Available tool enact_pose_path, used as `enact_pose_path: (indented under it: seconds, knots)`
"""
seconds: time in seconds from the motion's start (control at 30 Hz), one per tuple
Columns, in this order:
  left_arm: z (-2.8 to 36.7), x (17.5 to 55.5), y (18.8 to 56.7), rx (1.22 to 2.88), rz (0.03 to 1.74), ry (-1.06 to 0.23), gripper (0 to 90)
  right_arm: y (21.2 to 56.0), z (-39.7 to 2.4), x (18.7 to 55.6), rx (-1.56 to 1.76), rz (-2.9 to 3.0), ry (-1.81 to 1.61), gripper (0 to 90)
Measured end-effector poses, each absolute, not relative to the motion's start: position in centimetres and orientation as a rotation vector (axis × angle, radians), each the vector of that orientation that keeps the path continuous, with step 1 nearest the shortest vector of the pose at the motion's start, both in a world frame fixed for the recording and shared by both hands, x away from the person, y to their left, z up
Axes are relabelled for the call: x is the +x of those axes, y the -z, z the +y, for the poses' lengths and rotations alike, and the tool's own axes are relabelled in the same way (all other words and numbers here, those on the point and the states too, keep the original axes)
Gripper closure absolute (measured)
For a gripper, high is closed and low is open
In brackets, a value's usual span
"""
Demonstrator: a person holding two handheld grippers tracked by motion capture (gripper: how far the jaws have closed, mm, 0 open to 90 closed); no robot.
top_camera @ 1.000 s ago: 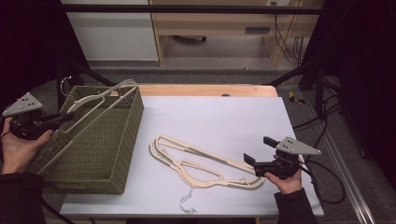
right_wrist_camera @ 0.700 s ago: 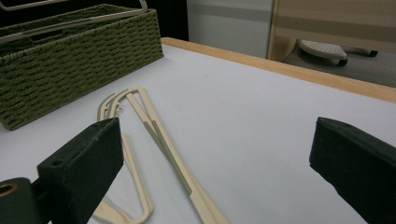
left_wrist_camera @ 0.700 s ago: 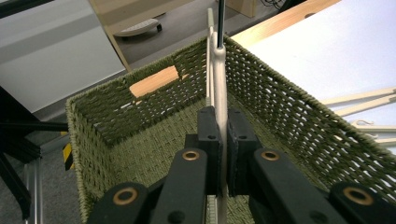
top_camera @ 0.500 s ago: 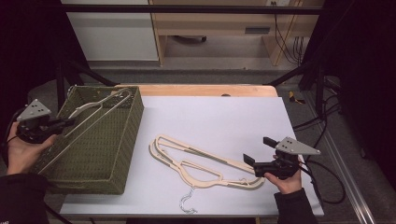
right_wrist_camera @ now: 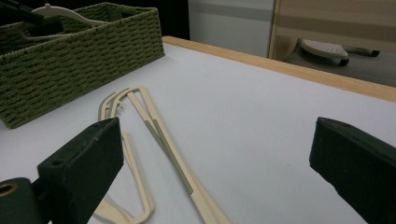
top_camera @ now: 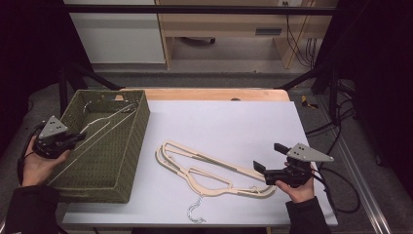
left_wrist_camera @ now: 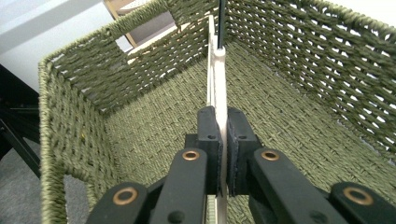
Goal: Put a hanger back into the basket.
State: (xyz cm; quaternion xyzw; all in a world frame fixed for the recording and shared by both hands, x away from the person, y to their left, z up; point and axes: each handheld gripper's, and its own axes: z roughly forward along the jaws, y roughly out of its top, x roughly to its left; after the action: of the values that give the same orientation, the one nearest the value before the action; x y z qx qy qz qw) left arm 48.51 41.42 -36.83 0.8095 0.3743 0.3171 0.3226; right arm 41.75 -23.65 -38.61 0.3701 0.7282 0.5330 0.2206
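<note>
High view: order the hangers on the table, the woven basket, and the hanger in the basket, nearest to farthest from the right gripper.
1. Hangers on the table, just left of the right gripper.
2. Woven basket, farther left.
3. Hanger in the basket, far left.

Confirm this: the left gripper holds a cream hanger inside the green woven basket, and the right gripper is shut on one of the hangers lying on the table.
Not quite. The right gripper is open, its jaws spread wide and holding nothing, as the right gripper view shows; the hangers on the table lie untouched. The rest stands: the left gripper clamps a cream hanger inside the green woven basket.
</note>
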Motion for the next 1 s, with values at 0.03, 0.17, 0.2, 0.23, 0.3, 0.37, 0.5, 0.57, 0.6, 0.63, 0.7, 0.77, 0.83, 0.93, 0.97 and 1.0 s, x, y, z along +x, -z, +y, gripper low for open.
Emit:
enact_pose_path:
  seconds: [0.03, 0.17, 0.2, 0.23, 0.3, 0.37, 0.5, 0.57, 0.6, 0.63, 0.7, 0.77, 0.83, 0.93, 0.97, 1.0]
  knots:
    - [41.4, 48.5, 37.1, 2.131, 0.977, -0.830, 86.1, 38.6, -23.7, 41.7, 1.021, 2.013, -1.473, 3.4]
    - [41.2, 48.3, 37.8, 2.153, 0.979, -0.812, 86.1, 38.6, -23.7, 41.7, 1.024, 2.012, -1.477, 3.5]
    - [41.2, 48.3, 37.8, 2.153, 0.979, -0.812, 86.1, 38.6, -23.7, 41.7, 1.024, 2.012, -1.477, 3.5]
    - [41.3, 48.2, 38.1, 2.150, 0.984, -0.808, 86.1, 38.6, -23.7, 41.7, 1.025, 2.010, -1.475, 3.5]
    - [41.4, 48.1, 38.4, 2.158, 0.993, -0.790, 86.0, 38.6, -23.7, 41.7, 1.021, 2.014, -1.474, 3.5]
    - [41.3, 48.0, 38.6, 2.176, 0.992, -0.788, 85.8, 38.6, -23.6, 41.7, 1.024, 2.015, -1.473, 3.5]
    - [40.7, 47.8, 38.5, 2.233, 0.962, -0.762, 84.8, 38.6, -23.6, 41.7, 1.021, 2.015, -1.472, 3.5]
    - [40.3, 47.7, 38.5, 2.277, 0.935, -0.725, 83.8, 38.6, -23.6, 41.7, 1.024, 2.014, -1.476, 3.5]
    - [40.3, 47.7, 38.5, 2.277, 0.935, -0.725, 83.2, 38.6, -23.6, 41.7, 1.024, 2.014, -1.476, 3.5]
    - [40.0, 47.6, 38.7, 2.264, 0.942, -0.702, 83.2, 38.6, -23.6, 41.7, 1.025, 2.014, -1.476, 3.5]
    - [39.4, 47.5, 38.9, 2.294, 0.926, -0.693, 81.9, 38.6, -23.6, 41.7, 1.023, 2.014, -1.475, 3.5]
    - [39.1, 47.5, 38.9, 2.310, 0.921, -0.678, 81.0, 38.6, -23.6, 41.7, 1.023, 2.014, -1.476, 3.5]
    - [38.7, 47.4, 39.1, 2.336, 0.912, -0.671, 80.6, 38.6, -23.6, 41.7, 1.023, 2.015, -1.477, 3.5]
    - [37.7, 47.2, 39.4, 2.376, 0.908, -0.655, 79.3, 38.6, -23.6, 41.6, 1.023, 2.018, -1.476, 3.5]
    - [37.7, 47.2, 39.4, 2.376, 0.908, -0.655, 78.9, 38.6, -23.6, 41.7, 1.022, 2.017, -1.474, 3.5]
    - [37.0, 47.2, 39.6, 2.400, 0.893, -0.670, 78.5, 38.6, -23.6, 41.7, 1.021, 2.017, -1.475, 3.5]
